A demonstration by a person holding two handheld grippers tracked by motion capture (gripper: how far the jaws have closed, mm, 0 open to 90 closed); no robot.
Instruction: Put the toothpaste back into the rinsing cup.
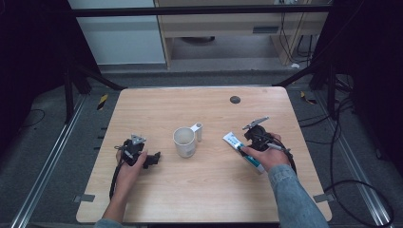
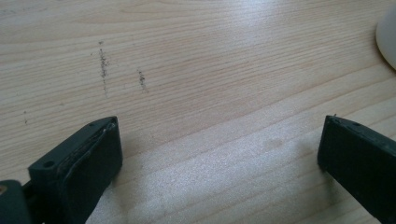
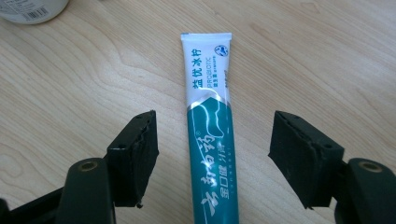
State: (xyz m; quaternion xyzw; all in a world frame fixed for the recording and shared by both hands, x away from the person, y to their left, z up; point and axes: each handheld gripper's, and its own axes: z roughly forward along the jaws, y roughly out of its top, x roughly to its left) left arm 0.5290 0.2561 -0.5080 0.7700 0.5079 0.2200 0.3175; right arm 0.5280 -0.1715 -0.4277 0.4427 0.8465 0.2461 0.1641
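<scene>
At the table's right, the white-and-teal plastic toothpaste tube [image 3: 208, 126] lies flat between the right gripper's [image 3: 212, 149] spread jaws, long axis toward twelve o'clock; contact looks absent. The left gripper [image 2: 219, 149], released, rests well apart.

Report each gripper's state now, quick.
Left gripper: open, holding nothing, over bare wooden table.
Right gripper: open, jaws either side of the white and teal toothpaste tube, not clamped.
</scene>
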